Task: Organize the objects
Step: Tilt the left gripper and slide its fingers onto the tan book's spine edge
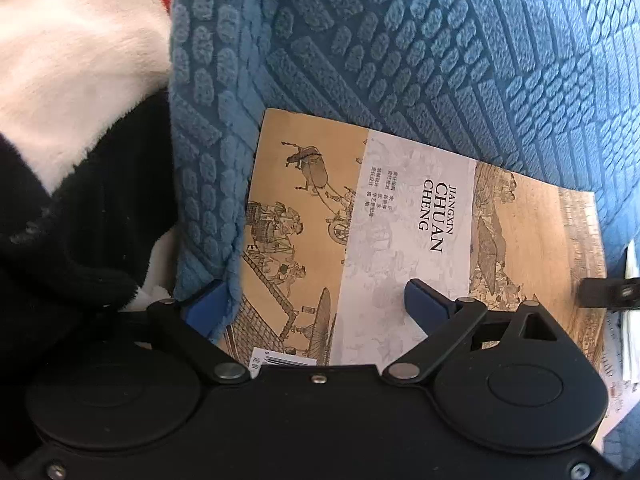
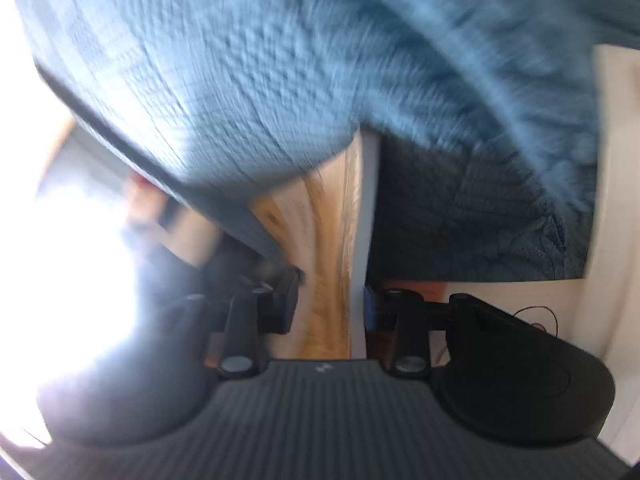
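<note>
A book (image 1: 420, 236) with a tan painted cover and a white band reading "JIANGXIN CHUAN CHENG" lies against a blue textured cushion (image 1: 400, 48). My left gripper (image 1: 316, 300) is open just above the cover, its blue pads (image 1: 426, 300) spread wide over the book's lower part. In the right wrist view the book (image 2: 332, 248) shows edge-on, pages outward. My right gripper (image 2: 330, 304) is shut on the book's edge, one finger on each side. That view is blurred. The right gripper's finger also shows in the left wrist view (image 1: 604, 292) at the book's right edge.
A black and white plush toy (image 1: 76, 140) lies left of the blue cushion. White papers (image 1: 630, 320) sit right of the book. In the right wrist view the blue cushion (image 2: 280, 80) fills the top, and a pale surface (image 2: 616, 200) lies at the right.
</note>
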Demonstrator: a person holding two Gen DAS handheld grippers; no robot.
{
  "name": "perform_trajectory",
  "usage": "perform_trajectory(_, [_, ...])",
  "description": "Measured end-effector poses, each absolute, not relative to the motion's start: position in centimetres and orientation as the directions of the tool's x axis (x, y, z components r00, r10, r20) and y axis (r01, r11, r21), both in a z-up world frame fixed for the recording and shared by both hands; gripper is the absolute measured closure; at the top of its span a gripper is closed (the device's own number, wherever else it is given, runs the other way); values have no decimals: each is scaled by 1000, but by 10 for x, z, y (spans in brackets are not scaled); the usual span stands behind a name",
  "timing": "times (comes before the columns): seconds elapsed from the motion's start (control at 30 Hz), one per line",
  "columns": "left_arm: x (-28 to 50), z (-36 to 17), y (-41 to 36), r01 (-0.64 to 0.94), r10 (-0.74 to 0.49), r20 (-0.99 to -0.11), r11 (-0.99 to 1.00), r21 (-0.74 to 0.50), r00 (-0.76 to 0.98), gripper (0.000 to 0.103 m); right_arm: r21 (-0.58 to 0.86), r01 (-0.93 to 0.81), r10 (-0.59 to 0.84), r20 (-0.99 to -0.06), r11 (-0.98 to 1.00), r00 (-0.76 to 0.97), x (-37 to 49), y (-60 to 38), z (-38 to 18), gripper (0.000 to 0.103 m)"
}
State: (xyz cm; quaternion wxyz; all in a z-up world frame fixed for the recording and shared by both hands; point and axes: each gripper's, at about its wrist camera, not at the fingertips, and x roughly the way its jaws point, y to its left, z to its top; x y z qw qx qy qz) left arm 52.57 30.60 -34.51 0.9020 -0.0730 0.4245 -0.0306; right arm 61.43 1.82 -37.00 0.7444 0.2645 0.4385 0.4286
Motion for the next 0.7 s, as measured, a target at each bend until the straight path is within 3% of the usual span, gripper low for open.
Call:
perform_trajectory(0.1, [523,-345,304,-21,-115,-761,986,-166,639,11,725,-390,822,-475,568,314,612,22,-366,81])
perform_trajectory(0.2, [520,-342,294,-22,-85,-773,992,-127,629,17,744,-342,815,-479,574,326,610,16,-367,83])
perform_trajectory(0.33, [505,-327,276,-20,-54,-760,996,-87,648,18,732,-310,790,-512,607,339,599,24,-356,85])
perform_trajectory(0.47, [479,-312,270,-96,-70,-753,980,-175,654,17,729,-291,776,-515,620,363,582,32,-339,89])
perform_trajectory(0.7, [421,-287,306,-298,-186,-768,846,-442,612,16,754,-209,758,-516,623,400,558,15,-318,94])
